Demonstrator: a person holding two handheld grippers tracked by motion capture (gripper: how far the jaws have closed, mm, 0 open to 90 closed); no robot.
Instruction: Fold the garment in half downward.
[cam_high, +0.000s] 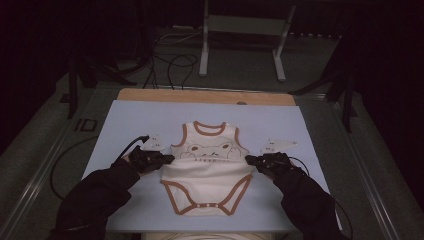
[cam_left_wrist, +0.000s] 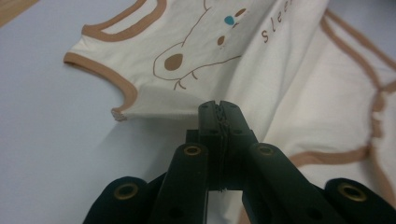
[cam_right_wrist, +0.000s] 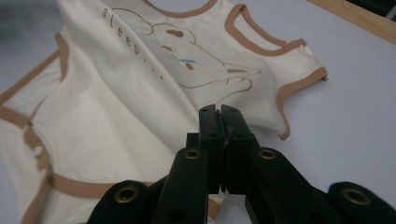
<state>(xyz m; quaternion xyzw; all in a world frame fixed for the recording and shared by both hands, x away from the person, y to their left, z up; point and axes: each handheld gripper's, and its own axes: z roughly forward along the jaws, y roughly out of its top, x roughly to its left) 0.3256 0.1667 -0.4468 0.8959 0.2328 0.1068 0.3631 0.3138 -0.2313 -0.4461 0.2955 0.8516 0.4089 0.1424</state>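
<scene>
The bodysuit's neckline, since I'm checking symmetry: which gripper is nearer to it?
Neither clearly: the left gripper pinches the bodysuit at its left side edge, the right gripper at its right, both similarly below the neckline.

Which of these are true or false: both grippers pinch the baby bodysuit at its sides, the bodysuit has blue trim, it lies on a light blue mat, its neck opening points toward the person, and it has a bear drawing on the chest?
1. Both the left gripper and the right gripper pinch the bodysuit at its sides. True.
2. The bodysuit has blue trim. False: the trim is brown on cream fabric.
3. It lies on a light blue mat. True.
4. Its neck opening points toward the person. False: the neck points away; the snap end is nearest the person.
5. A bear drawing is on the chest. True.
</scene>
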